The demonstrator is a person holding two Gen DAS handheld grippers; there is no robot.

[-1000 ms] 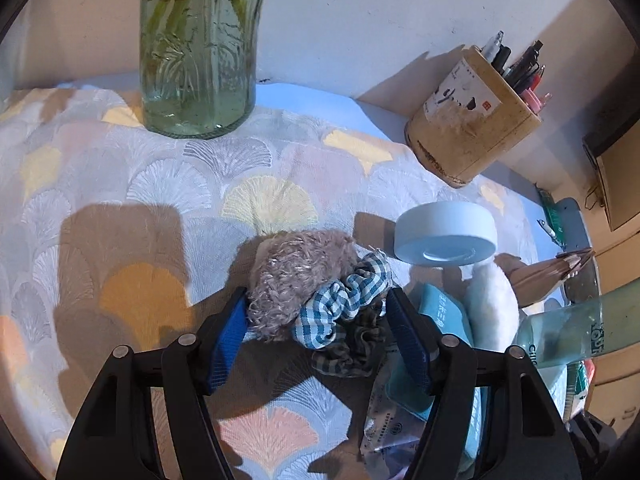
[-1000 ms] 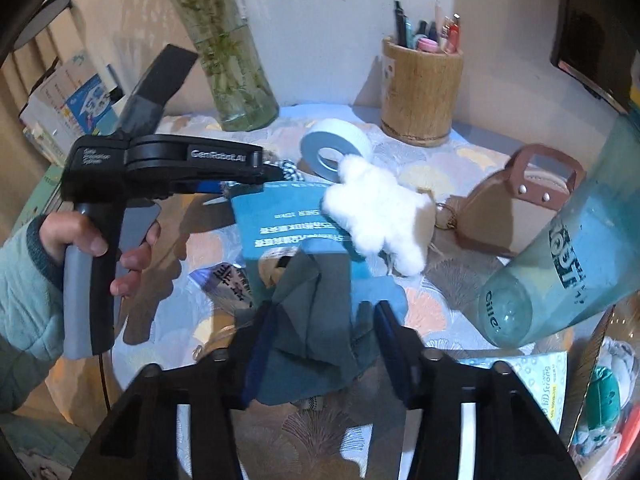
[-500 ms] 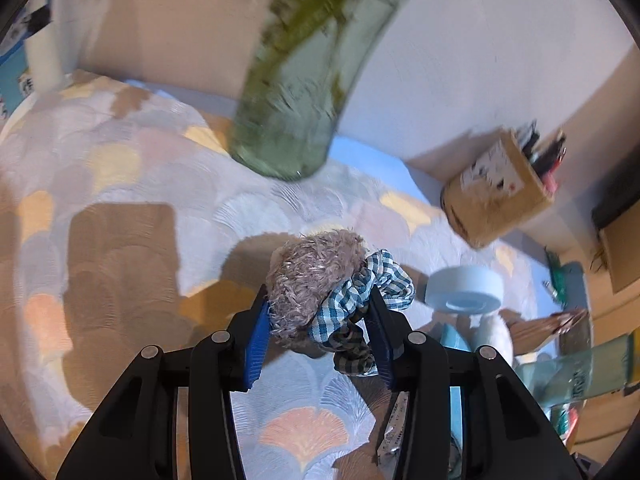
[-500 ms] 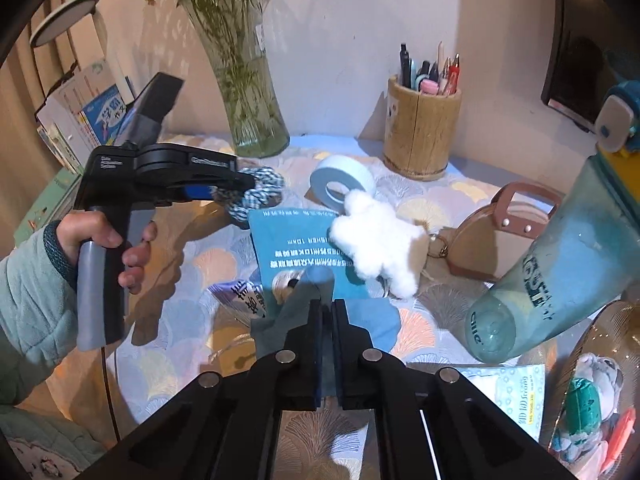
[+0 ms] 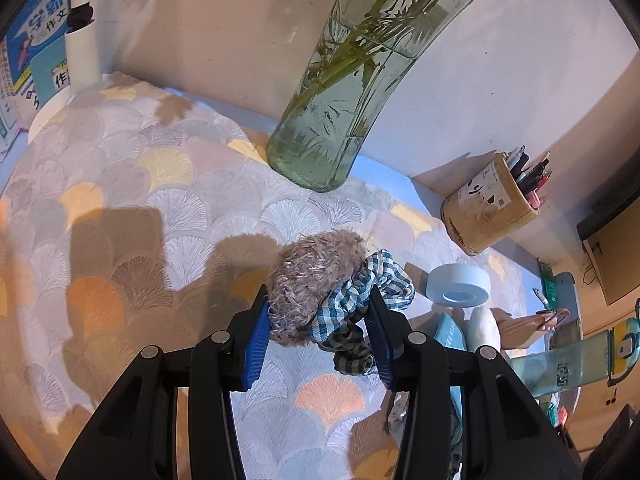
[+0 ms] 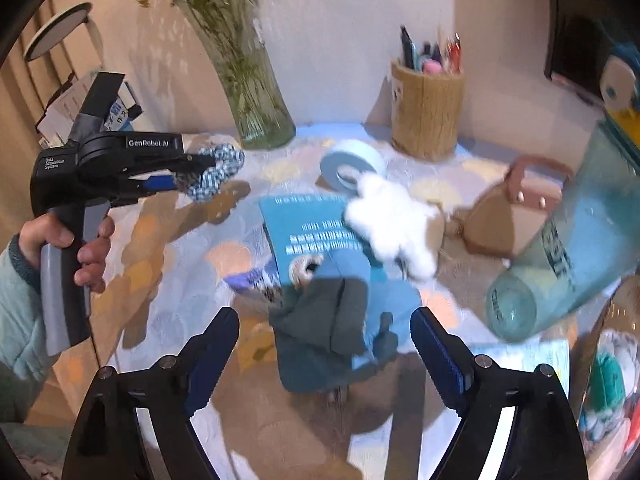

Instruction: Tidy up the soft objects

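Plainly legible on the side of the left gripper (image 6: 188,168) is "GenRobot.AI", with "Data Acquisition System" in small print on its rear housing; a hand (image 6: 76,240) in a pale green sleeve holds its grey handle. Its blue pads (image 5: 256,340) are clamped on a bundle of hair scrunchies: a fuzzy beige scrunchie (image 5: 312,284) on the left side and a blue-and-white checked scrunchie (image 5: 360,300) on the right, with a darker checked one hanging beneath. The bundle is lifted clear of the tablecloth.

The right gripper (image 6: 324,340) has just been opening and its jaws stand wide apart; a crumpled dark teal cloth (image 6: 320,336) lies on the table between them, with neither pad touching it. Beside the cloth rests a blue booklet (image 6: 304,220) with white printed lines too blurred to read. A white plush toy (image 6: 392,224) lies partly on the booklet, and a roll of pale blue tape (image 6: 352,164) sits just behind it. A tan handbag (image 6: 516,212) lies to the right, near a tilted translucent blue bottle (image 6: 560,264) with dark lettering that cannot be made out.

Further back stand a glass vase (image 5: 332,128) of green stems in water and a wooden pen holder (image 5: 484,208) with a partly torn label. Books with Chinese characters lean at the far left beside a white lamp base (image 5: 52,112). A tablecloth (image 5: 160,208) with a pastel fan pattern covers the table, which stands against a plain cream wall.
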